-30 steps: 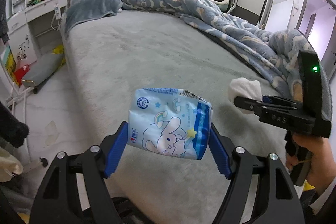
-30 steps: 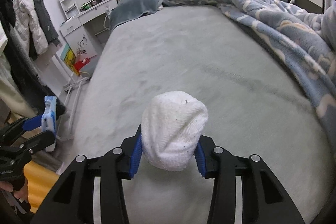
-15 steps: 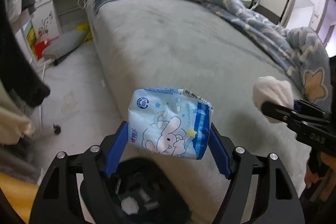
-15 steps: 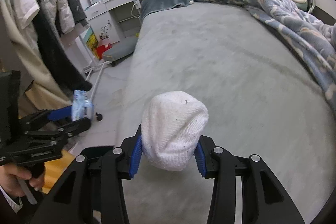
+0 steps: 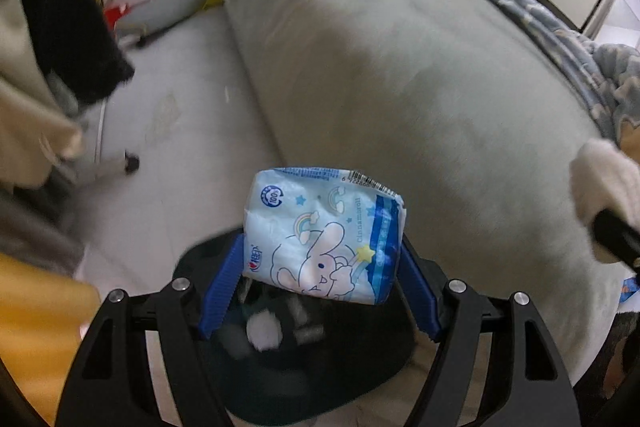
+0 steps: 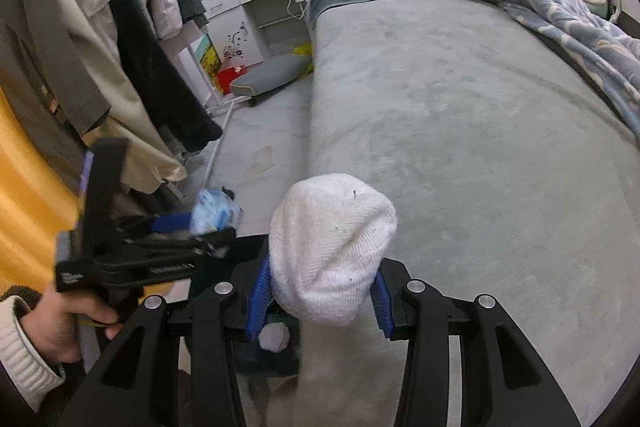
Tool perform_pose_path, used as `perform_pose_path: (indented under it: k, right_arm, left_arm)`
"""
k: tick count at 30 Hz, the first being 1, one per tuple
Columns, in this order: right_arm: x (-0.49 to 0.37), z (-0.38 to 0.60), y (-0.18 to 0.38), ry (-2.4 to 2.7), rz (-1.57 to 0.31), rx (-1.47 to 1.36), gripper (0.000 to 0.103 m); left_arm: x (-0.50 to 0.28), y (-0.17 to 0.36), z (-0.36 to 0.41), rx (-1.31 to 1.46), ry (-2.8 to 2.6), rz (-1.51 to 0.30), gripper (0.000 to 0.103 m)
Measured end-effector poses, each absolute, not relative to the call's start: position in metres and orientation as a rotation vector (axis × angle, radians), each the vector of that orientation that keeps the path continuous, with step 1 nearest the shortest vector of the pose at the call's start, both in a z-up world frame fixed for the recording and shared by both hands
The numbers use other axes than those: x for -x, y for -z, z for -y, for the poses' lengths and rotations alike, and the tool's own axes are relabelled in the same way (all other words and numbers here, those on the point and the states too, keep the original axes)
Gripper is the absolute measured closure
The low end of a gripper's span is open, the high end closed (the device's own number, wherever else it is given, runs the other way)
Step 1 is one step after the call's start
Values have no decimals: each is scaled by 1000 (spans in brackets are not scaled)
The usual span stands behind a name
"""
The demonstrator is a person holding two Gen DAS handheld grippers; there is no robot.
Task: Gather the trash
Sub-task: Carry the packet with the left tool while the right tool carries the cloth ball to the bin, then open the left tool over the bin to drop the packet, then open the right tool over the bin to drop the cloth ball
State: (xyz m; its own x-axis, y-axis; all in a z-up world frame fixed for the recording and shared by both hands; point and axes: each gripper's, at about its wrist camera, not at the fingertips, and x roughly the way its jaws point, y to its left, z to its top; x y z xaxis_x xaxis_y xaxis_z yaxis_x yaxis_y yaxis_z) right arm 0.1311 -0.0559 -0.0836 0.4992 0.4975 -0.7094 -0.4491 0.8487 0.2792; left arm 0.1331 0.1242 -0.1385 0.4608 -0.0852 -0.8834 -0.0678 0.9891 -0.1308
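Our left gripper [image 5: 320, 275], pinching the blue tissue pack [image 5: 324, 235], hangs right above the black bin [image 5: 320, 379], nearer than our right gripper [image 6: 320, 299] clamping the white wad [image 6: 328, 247].

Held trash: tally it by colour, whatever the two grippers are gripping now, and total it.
Blue: 1, the tissue pack in the left gripper.
White: 1, the cloth bundle in the right gripper.
Total: 2.

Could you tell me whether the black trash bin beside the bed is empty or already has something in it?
Not empty: the black trash bin already holds a white wad and a few blurred scraps.
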Motion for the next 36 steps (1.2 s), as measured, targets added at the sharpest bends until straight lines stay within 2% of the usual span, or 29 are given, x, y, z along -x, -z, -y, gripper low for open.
perform_pose_path:
  k: [5,14,18,25,28,32,36]
  right_arm:
    - [-125,30,86,-623,-889,-22,59]
    - [-122,-31,92,-726,-941,136,59]
    - [-127,-46,94,-733,-954,152,59]
    - [-145,-75,124,-721,-1063,202,59]
    - [-148,-86,146,-709,-1118,236,59]
    - [-148,-99,177,-704,-1189,270,59]
    - [-144,-109,200,-697,-1239,309,59]
  left_arm:
    - [-120,179,-146,213,-22,-1237,27]
    - [-101,209,-170,335,5,-1367,24]
    - [-93,210,-178,340,1,-1371,14]
    - [-81,192,-194,335,20,-1297,13]
    - [-76,185,-199,307,31,-1255,16]
    - [-71,176,-207,263,8,-1208,28]
    - [-66,163,-216,264,2,-1156,33]
